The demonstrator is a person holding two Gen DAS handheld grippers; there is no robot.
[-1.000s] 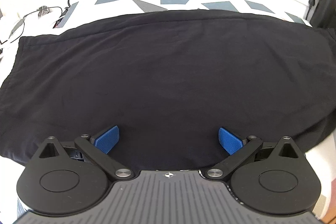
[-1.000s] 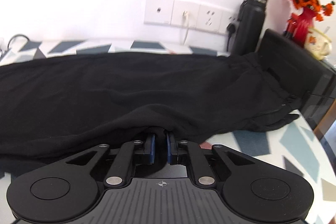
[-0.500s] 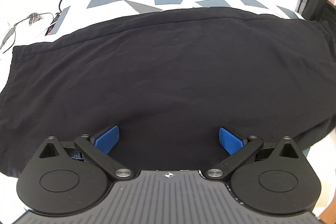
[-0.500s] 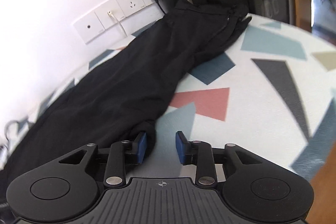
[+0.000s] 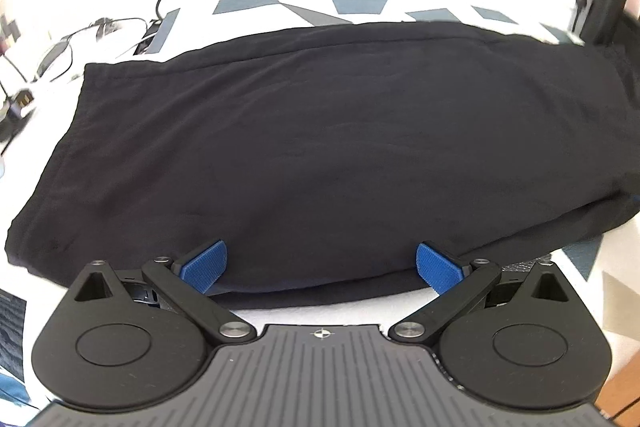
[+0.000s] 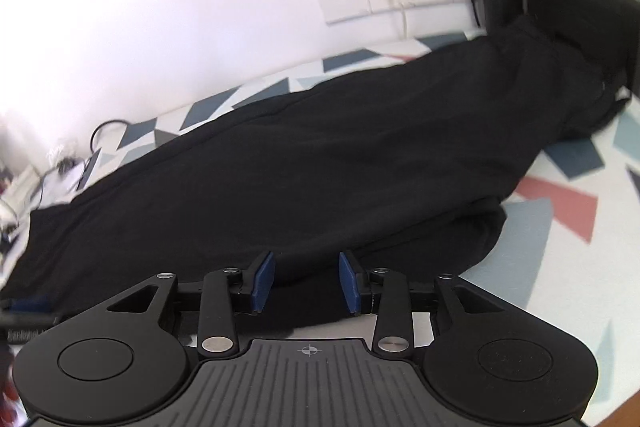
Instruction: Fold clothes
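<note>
Matte black garment (image 5: 320,131) lies long and folded; left gripper (image 5: 319,265) and right gripper (image 6: 306,281) spread.

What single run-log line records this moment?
step: fold | black garment: flat on patterned table | left gripper: open, empty | right gripper: open, empty

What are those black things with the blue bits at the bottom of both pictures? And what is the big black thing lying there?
Those are grabbing tools. A person holds one in each hand, and each carries a small camera looking out along its two fingers, so one picture comes from each tool. The left hand-held gripper has its blue pads spread wide apart. The right hand-held gripper is open too, with a narrower gap. Neither is holding anything now. The big dark thing is a black garment, probably trousers, stretched out on a table with coloured triangles. The person is folding it.
</note>
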